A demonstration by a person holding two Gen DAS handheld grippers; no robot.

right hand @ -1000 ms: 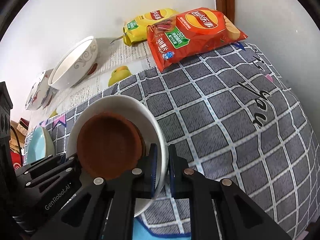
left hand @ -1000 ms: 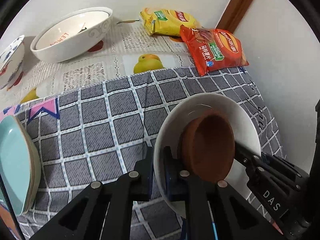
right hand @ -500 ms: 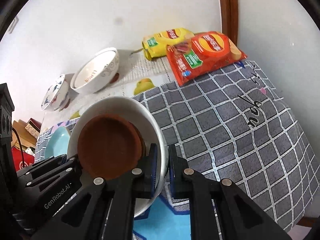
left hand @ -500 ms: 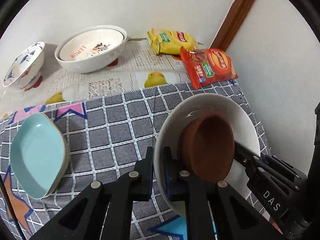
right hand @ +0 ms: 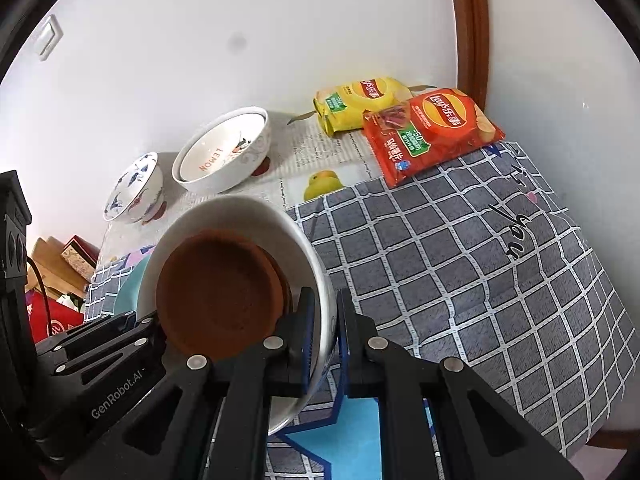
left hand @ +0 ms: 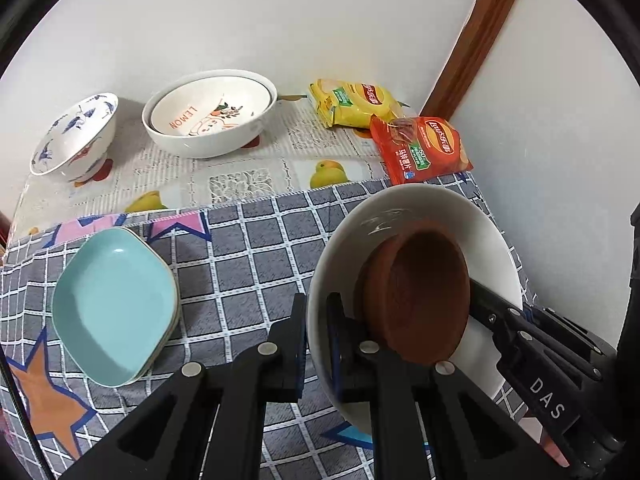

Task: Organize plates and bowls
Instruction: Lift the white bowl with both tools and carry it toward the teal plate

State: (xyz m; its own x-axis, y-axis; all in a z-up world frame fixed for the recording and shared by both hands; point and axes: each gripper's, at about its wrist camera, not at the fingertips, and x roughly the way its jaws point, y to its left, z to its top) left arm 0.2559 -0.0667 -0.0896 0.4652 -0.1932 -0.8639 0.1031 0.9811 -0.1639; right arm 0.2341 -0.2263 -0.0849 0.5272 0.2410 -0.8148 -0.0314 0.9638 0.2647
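A white bowl (left hand: 440,204) with brown dishes (left hand: 424,292) stacked inside hangs tilted above the checked cloth. My left gripper (left hand: 318,308) is shut on its left rim, one finger inside and one outside. My right gripper (right hand: 328,312) is shut on the opposite rim of the same white bowl (right hand: 240,212), beside the brown dishes (right hand: 220,292). Each gripper shows in the other's view: the right one (left hand: 480,300) and the left one (right hand: 148,320).
Teal plates (left hand: 112,304) lie stacked on the grey checked cloth (left hand: 240,248) at the left. Against the back wall stand a blue-patterned bowl (left hand: 76,136) and a LEMON bowl nested in a white bowl (left hand: 212,112). Yellow (left hand: 352,104) and red (left hand: 420,148) chip bags lie in the corner.
Both grippers have risen together with the white bowl and drawn back. The table now looks farther away, and the teal plates and back bowls have come fully into view.
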